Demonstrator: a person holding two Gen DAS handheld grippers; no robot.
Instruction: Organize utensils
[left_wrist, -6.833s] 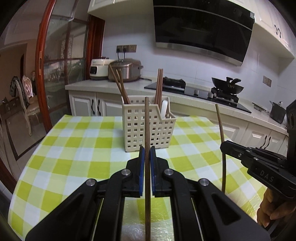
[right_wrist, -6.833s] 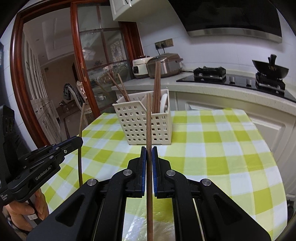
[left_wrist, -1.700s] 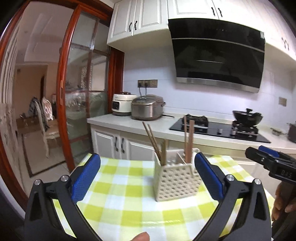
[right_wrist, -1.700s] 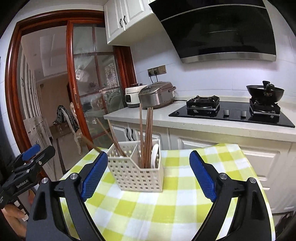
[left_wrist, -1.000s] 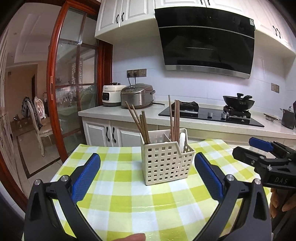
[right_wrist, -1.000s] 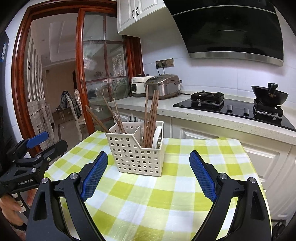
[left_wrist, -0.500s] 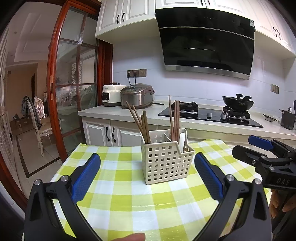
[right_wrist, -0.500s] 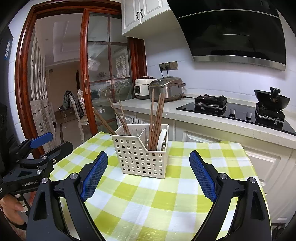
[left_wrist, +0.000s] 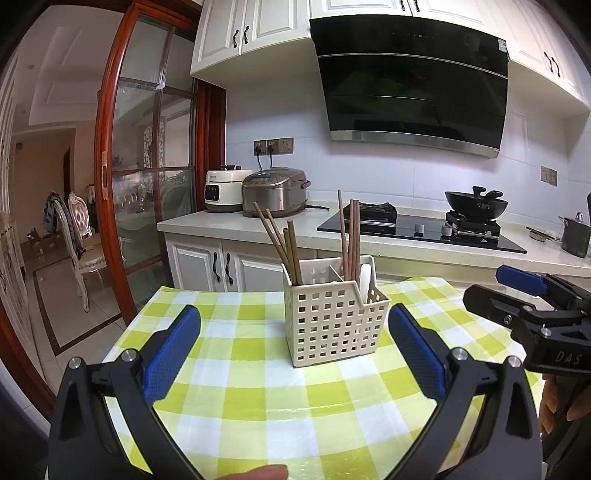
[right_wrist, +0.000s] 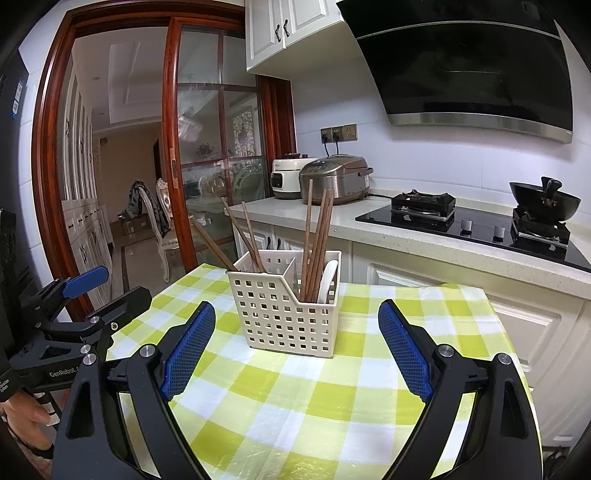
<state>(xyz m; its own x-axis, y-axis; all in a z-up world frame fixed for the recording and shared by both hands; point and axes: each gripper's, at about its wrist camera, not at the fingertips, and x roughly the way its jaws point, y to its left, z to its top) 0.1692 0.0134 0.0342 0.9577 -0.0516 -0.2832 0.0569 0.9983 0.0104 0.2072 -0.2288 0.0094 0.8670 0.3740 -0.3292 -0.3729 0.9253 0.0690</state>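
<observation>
Rice cooker (left_wrist: 275, 192), wok (left_wrist: 475, 204), hood (left_wrist: 410, 85).

Checked-cloth table (left_wrist: 258, 402), white basket (left_wrist: 334, 326) atop

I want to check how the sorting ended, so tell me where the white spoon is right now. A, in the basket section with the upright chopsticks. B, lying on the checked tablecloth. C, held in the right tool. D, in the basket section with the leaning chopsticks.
A: the white spoon stands in the basket beside the upright chopsticks, and both tools are open and hold nothing.
</observation>
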